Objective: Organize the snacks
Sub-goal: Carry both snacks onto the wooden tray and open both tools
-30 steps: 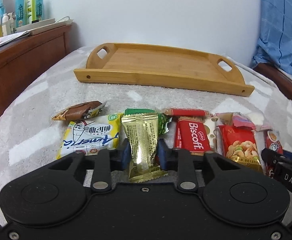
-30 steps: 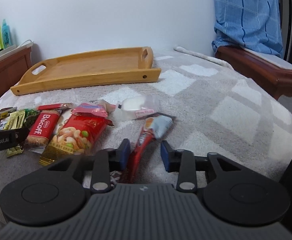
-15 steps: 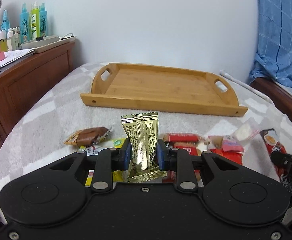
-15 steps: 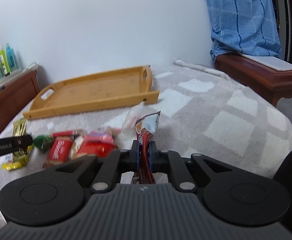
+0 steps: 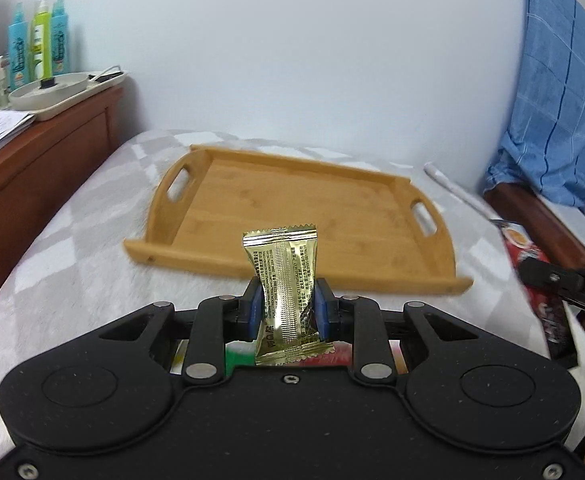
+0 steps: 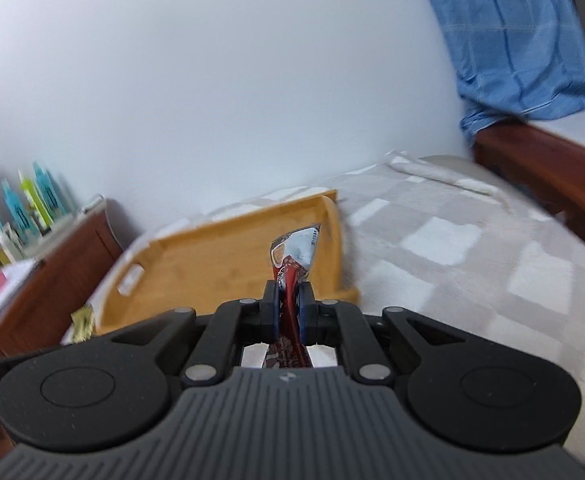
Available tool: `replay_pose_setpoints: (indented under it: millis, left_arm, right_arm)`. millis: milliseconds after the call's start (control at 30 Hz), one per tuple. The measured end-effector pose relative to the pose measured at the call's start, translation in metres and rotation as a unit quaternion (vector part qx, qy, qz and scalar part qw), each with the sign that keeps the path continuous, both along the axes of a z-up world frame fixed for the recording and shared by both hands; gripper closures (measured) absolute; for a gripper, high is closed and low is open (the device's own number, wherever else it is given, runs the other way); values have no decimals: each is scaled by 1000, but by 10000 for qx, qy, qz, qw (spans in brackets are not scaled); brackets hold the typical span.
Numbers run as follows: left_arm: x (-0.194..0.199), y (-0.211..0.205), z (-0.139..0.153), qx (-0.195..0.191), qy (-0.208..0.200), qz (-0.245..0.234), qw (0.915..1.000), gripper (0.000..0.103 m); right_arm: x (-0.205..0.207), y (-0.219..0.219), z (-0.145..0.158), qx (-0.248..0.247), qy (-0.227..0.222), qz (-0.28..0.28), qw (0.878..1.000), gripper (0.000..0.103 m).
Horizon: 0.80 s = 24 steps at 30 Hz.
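Note:
My left gripper (image 5: 285, 294) is shut on a gold foil snack packet (image 5: 282, 276), held upright above the blanket in front of the empty wooden tray (image 5: 372, 276). My right gripper (image 6: 288, 300) is shut on a slim red and silver sachet (image 6: 296, 254), lifted in front of the tray (image 6: 196, 264). In the left wrist view the same red sachet (image 5: 526, 248) and the right gripper (image 5: 564, 280) show at the right edge. The gold packet (image 6: 83, 322) appears at the left in the right wrist view. Other snacks are mostly hidden under the left gripper body.
A grey and white checked blanket (image 5: 72, 264) covers the bed. A wooden cabinet (image 5: 40, 168) with bottles (image 5: 38, 48) and papers stands to the left. A blue cloth (image 5: 556, 96) hangs over a wooden bench (image 6: 544, 160) on the right. A white wall lies behind the tray.
Both grippers have risen from the snack row with their packets and moved toward the tray. The right gripper shut on the red sachet during this time and rolled somewhat.

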<state>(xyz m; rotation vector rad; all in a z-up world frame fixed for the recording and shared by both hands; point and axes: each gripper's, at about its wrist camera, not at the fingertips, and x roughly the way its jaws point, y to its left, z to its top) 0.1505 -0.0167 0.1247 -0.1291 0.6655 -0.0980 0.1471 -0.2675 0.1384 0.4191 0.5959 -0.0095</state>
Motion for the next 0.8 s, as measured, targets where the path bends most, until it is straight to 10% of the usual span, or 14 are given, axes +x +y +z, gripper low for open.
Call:
replay_pose_setpoints:
  millis: [433,800]
  left_arm:
    - [128,-47,-12,55,271,-118,9995,79]
    - [176,-63,-62,306,713,-1,9970,79]
  right_arm:
    - [122,-13,-55,869,250,307,9954,91]
    - [164,-6,-82,570,488,411,9963,91]
